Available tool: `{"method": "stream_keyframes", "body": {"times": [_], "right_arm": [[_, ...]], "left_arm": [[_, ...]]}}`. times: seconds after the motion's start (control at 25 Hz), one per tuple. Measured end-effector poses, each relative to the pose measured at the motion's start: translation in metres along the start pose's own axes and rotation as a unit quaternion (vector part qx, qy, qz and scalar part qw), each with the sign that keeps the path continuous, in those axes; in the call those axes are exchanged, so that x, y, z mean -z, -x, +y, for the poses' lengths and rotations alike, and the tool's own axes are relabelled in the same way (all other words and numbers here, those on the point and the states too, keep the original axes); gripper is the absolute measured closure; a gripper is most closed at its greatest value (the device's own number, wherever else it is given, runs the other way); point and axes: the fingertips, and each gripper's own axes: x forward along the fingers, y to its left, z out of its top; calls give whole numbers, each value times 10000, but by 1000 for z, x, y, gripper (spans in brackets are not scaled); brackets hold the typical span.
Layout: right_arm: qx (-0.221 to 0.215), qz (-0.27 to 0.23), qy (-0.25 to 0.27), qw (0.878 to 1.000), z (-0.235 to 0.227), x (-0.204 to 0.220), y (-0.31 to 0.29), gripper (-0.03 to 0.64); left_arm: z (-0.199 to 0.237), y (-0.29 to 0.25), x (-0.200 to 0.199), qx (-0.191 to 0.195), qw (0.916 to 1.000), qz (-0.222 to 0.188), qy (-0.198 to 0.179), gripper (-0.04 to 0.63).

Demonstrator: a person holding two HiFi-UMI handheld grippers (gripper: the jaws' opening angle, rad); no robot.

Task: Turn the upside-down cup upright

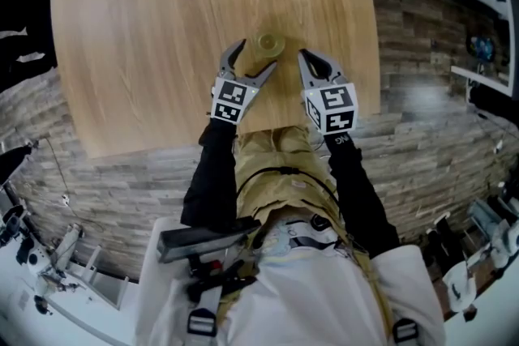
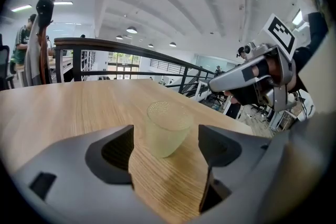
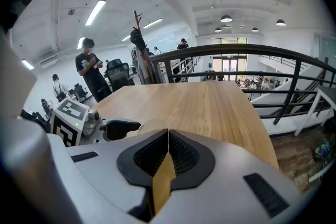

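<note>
A small frosted, pale yellow-green cup (image 1: 270,44) stands on the wooden table (image 1: 162,53) near its front edge. In the left gripper view the cup (image 2: 167,135) rests on its narrow end with the wide end up. My left gripper (image 1: 252,61) is open, and the cup sits just beyond its fingertips, in line with the gap and touching neither jaw. My right gripper (image 1: 307,59) is shut on nothing, just right of the cup. In the right gripper view only the cup's top (image 3: 148,126) shows above the closed jaws.
The table's front edge (image 1: 243,138) runs just behind both grippers, with a stone-tiled floor (image 1: 422,117) below. A black railing (image 3: 252,52) runs past the table's far side. A coat rack (image 3: 139,44) and a standing person (image 3: 92,71) are far off.
</note>
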Motion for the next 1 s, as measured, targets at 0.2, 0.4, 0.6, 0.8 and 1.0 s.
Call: {"method": "stream_keyframes", "body": {"times": [0.2,0.4,0.6,0.8,1.0], "right_arm": [[-20,-181,40,9998,10,-16,7,595],[-19,-451,29,9990,13,-41,21,595],[6,-945,3,9955,20,-86,43,595],[9,-1401,150,9900,27,-129,61,595],[-65,-1733,145,9847,38,-164,84,595]], "left_arm": [[4,30,-27,-292,9987,-382,173,225],[6,49,-62,-544,9955,-763,167,320],[7,69,-98,-732,9908,-1127,143,400],[9,86,-141,-1002,9843,-1455,-65,570],[4,107,-187,-1198,9789,-1636,-259,594]]}}
